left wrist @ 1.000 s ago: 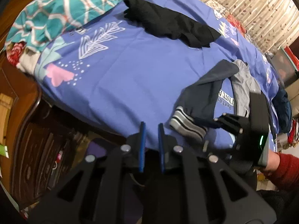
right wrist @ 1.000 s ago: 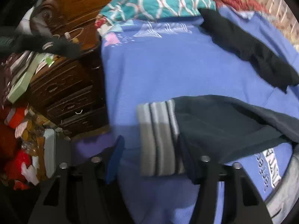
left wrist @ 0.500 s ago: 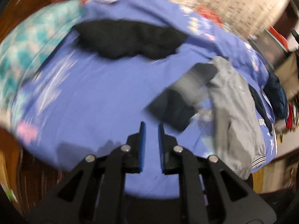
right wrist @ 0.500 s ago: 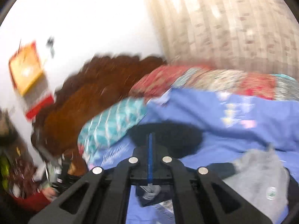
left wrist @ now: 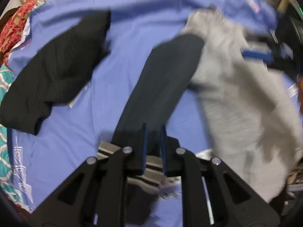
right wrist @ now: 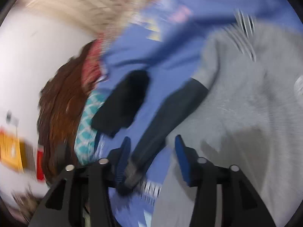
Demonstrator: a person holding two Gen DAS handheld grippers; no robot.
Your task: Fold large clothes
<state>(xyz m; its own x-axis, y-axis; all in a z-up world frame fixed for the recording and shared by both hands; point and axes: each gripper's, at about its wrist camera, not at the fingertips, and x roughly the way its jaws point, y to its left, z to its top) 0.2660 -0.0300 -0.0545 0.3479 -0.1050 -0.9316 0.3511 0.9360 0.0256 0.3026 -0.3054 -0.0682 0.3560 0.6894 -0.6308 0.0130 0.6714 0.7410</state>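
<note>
Clearly soft, light and limp: grey sweatshirt (left wrist: 236, 94) spread on the blue bed sheet (left wrist: 123, 47), right of the left claw (left wrist: 153, 151), its dark sleeve (left wrist: 161, 87) running down between that claw's narrow jaws, no pinch to be seen. Right claw (right wrist: 151, 157) opening, striped cuff (right wrist: 132, 174) loose by its left pad. Best taken at cuff or hem, never mid-body, since sagging likely.

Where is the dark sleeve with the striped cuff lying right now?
In the left wrist view the dark sleeve stretches down the middle of the blue bedsheet, between the black garment on its left and the grey sweatshirt body on its right.
</note>
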